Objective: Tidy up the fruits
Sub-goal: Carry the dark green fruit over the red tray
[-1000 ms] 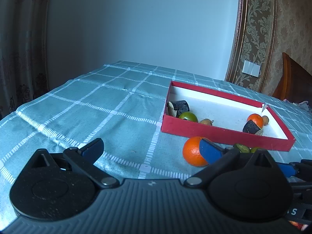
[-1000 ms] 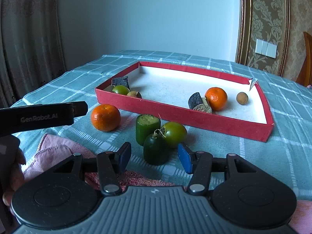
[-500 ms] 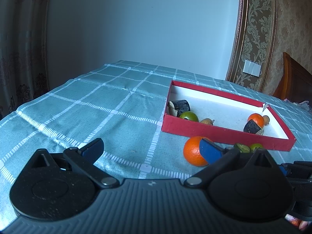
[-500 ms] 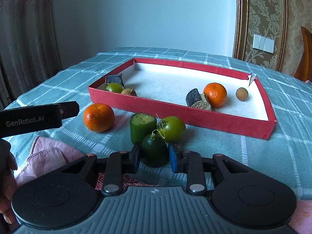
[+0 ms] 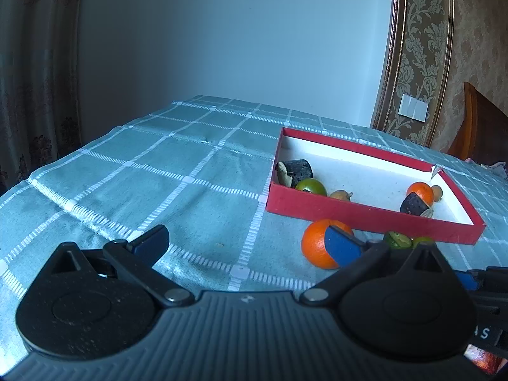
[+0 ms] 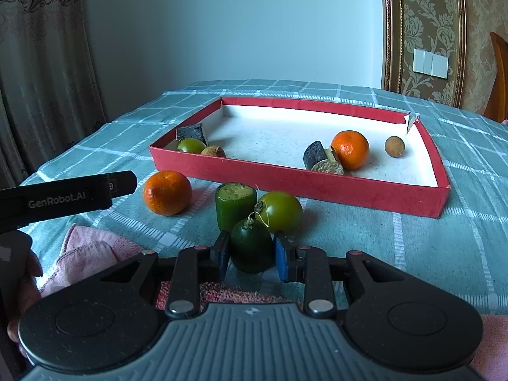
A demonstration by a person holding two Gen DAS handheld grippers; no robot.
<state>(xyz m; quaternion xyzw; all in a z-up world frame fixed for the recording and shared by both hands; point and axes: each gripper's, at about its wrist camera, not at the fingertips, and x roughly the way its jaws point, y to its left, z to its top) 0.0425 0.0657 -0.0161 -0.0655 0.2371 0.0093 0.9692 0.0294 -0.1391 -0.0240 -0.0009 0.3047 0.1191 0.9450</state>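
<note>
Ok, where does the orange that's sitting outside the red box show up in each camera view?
Left wrist view: the orange sits lower right of centre, partly behind the left gripper's blue pad, just in front of the red box.
Right wrist view: the orange is left of centre, in front of the box's near left corner.
Shared landmark: the red box.

Black hand-held gripper (image 6: 251, 258), blue pads (image 6: 280, 260), silver pivot screws, "GenRobot.AI" lettering.

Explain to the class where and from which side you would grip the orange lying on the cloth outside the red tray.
Grip the orange across its widest middle, coming from the near, open side. It is round, so any narrower hold would slip, and the red tray walls off its far side.
</note>
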